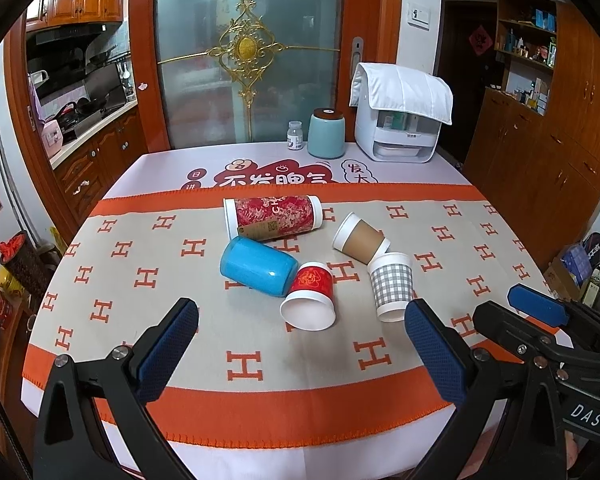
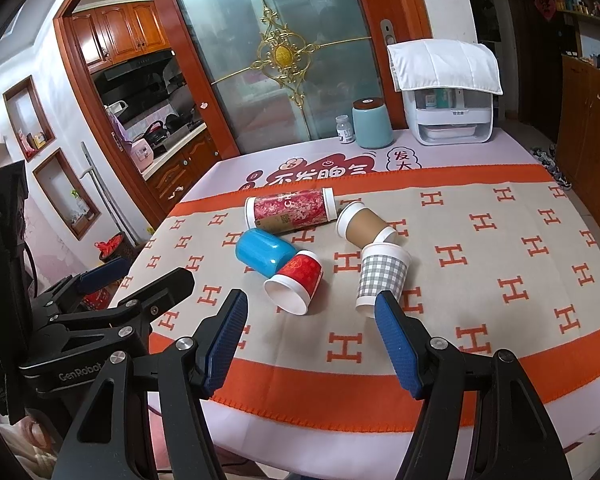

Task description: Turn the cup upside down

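Note:
Several cups lie on their sides in the middle of the table: a red paper cup [image 1: 310,295] [image 2: 295,281] with its mouth toward me, a grey checked cup [image 1: 392,286] [image 2: 382,278], a brown sleeved cup [image 1: 362,238] [image 2: 366,226], a blue cup [image 1: 256,266] [image 2: 264,254] and a tall red patterned tumbler [image 1: 274,216] [image 2: 292,210]. My left gripper [image 1: 302,320] is open and empty, just short of the red cup. My right gripper [image 2: 311,306] is open and empty, near the red and checked cups; it also shows at the right of the left wrist view [image 1: 536,304].
An orange and beige H-patterned cloth [image 1: 148,280] covers the table. At the far edge stand a teal canister [image 1: 326,134], a small white bottle [image 1: 295,135] and a white appliance under a cloth [image 1: 404,120]. A glass sliding door [image 1: 244,48] is behind.

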### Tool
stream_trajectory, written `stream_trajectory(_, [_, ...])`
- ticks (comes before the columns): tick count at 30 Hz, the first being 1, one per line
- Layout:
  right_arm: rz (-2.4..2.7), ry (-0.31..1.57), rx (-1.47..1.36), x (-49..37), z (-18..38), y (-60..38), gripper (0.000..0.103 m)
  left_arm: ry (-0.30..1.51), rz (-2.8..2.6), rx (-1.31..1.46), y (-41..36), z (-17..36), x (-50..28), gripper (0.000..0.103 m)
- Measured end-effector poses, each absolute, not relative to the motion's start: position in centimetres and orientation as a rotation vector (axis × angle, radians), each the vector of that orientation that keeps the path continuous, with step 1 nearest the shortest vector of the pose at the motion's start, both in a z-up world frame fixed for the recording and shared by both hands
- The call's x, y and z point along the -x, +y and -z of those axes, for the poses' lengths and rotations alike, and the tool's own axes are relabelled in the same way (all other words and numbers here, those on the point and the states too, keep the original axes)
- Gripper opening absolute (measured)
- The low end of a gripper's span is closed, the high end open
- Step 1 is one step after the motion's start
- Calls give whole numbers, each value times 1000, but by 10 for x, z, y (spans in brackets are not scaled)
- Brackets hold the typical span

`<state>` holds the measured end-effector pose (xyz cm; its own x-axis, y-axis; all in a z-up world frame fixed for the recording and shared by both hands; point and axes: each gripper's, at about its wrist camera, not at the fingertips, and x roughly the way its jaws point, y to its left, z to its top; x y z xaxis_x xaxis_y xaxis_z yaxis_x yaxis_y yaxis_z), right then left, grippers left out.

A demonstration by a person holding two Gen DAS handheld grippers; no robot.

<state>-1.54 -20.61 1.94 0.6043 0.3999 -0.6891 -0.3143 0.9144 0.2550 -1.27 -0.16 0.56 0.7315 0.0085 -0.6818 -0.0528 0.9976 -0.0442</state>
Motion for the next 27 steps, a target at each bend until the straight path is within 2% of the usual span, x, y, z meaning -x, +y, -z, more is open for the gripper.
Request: stream_trajectory(27, [-407, 845, -107, 17, -15, -202, 67, 823, -23, 86, 1, 7, -1, 102])
